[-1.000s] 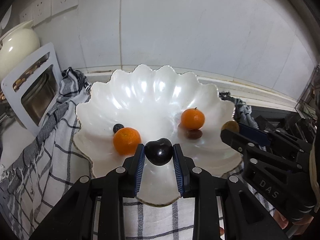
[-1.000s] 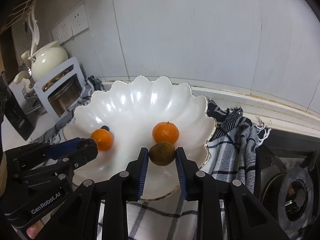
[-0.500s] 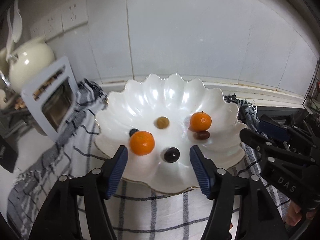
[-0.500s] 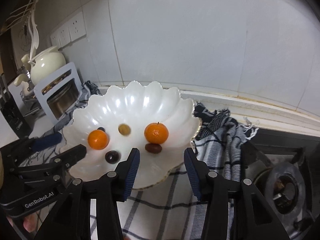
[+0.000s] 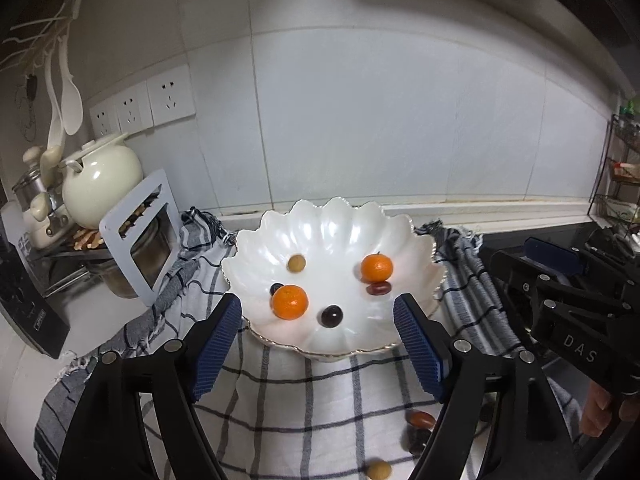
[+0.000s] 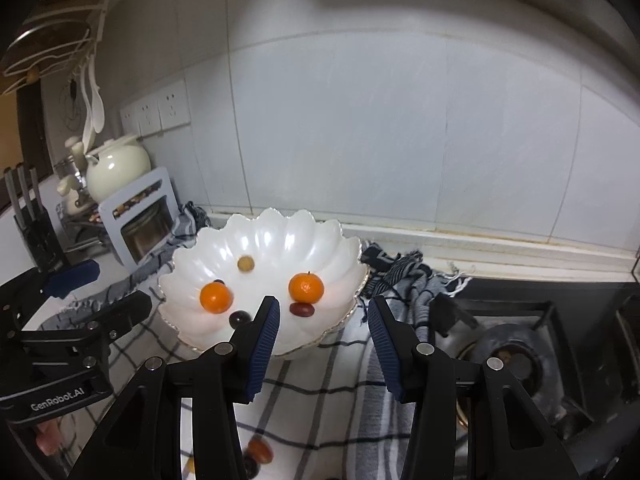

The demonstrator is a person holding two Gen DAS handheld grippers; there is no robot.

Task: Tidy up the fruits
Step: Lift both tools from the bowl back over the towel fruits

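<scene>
Lettering reads "DAS" on our right gripper (image 5: 560, 276) and "GenRobot.AI" on our left gripper (image 5: 318, 334). Both have pulled back since a second ago; their fingers now stand apart, the plum (image 5: 331, 315) and green fruit (image 5: 297, 263) released into the bowl (image 5: 404, 236).

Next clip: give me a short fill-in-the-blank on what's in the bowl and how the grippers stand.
The white bowl holds ____ oranges.
Both the left gripper and the right gripper are ____.
The bowl stands on a checked ____.
The red-brown fruit lies right next to an ____.

Missing words: two; open; cloth; orange
</scene>
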